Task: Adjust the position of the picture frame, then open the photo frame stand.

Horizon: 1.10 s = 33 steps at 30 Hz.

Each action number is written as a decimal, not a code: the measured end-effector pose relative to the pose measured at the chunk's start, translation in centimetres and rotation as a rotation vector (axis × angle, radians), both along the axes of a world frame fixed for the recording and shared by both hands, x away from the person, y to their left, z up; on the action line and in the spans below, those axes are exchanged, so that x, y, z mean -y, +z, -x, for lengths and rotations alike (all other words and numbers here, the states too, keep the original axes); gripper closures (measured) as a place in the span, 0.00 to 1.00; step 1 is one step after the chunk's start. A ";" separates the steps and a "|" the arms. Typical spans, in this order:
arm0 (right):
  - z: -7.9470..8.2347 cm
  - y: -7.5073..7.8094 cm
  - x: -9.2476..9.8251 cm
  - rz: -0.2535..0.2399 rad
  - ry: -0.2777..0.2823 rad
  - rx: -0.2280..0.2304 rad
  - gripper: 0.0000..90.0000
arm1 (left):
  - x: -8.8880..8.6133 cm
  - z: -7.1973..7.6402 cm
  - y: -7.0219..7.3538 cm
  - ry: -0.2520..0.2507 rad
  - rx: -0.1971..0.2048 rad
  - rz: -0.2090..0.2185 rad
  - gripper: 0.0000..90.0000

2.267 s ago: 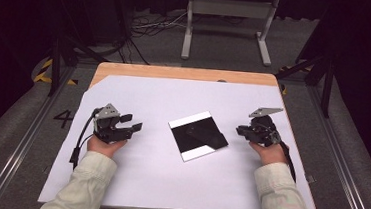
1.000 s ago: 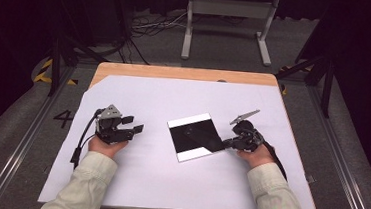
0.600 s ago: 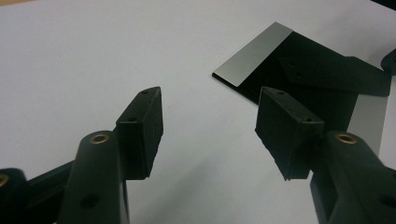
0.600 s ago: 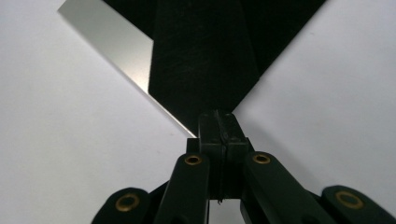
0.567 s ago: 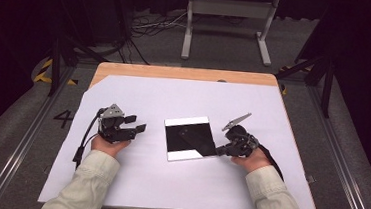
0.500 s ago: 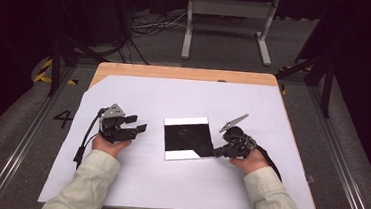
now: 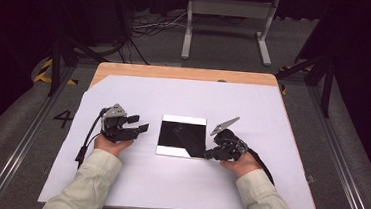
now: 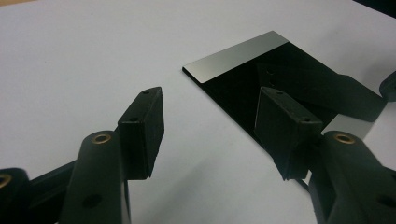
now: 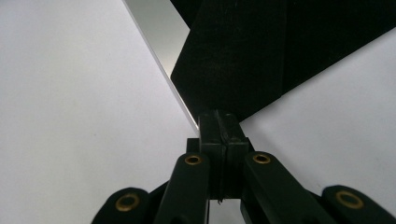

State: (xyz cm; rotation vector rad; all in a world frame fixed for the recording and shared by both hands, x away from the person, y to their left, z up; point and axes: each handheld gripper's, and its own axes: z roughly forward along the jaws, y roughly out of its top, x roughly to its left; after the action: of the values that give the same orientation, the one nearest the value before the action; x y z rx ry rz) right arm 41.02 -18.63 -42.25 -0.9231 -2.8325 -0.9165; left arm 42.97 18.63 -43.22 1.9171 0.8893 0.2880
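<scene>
My right tool (image 7: 208,154), jaws pressed together w/ nothing between, sits at the black mirror tile's (image 7: 182,136) right edge mid-surface, prob. to nudge it square, while my left tool (image 7: 139,124) waits beside it, jaws spread.

Bare white sheet (image 7: 177,184) lies all around the flat black plate (image 7: 182,136).

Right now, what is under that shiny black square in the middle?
The black square lies flat on a white sheet that covers most of the wooden table. Whatever might sit directly beneath it is covered. The right tool, shut, touches its near corner.
</scene>
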 end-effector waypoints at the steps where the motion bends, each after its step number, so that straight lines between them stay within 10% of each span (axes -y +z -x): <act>1: 0.0 0.0 0.0 0.001 0.001 0.003 0.99 | 0.0 0.0 0.0 -0.002 -0.004 0.001 0.48; 12: 0.6 3.6 2.9 -0.042 -0.025 0.135 0.95 | 1.2 1.0 0.1 -0.093 0.011 -0.116 0.50; 21: 1.4 4.3 3.2 -0.098 0.081 0.211 0.89 | 1.9 1.1 0.2 -0.133 0.018 -0.160 0.53; 33: 1.4 3.3 2.3 -0.027 0.096 0.155 0.87 | 1.8 1.0 0.1 -0.099 0.002 -0.167 0.52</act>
State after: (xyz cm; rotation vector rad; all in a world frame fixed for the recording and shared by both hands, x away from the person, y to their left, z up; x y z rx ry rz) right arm 39.66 -20.92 -38.93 -0.7359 -2.9531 -1.0556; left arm 41.99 16.80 -43.15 2.1075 0.7861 0.3130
